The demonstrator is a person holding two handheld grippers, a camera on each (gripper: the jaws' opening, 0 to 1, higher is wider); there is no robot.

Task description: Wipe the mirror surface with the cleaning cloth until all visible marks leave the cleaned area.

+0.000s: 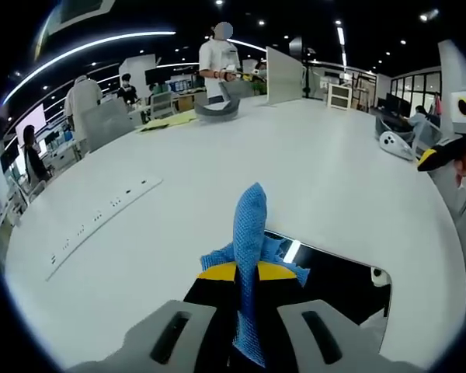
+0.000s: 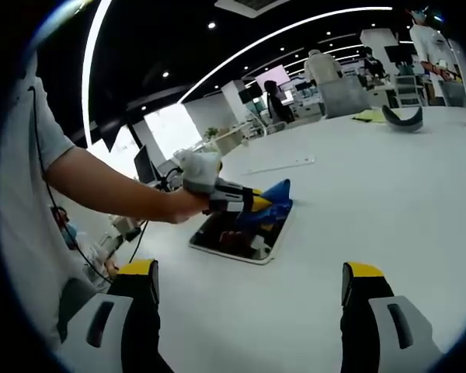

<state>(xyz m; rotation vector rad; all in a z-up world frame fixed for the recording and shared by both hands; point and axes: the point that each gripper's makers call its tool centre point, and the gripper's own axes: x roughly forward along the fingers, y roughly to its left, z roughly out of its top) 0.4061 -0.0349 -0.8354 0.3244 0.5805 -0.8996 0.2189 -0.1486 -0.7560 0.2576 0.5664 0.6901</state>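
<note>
Around the mirror (image 2: 241, 237) the white table (image 2: 388, 202) lies bare on all sides; the left gripper (image 2: 256, 203) with its blue cloth (image 2: 270, 203) blocks the mirror's far end.

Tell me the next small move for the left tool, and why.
Probably lower the left tool so the blue cloth presses flat on the mirror, then sweep across. The cloth is gripped and sits over the mirror's edge; contact with the glass is unclear.

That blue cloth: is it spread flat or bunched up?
Bunched up. The blue cloth is pinched in the left claw, sticking up in a crumpled peak over the mirror.
</note>
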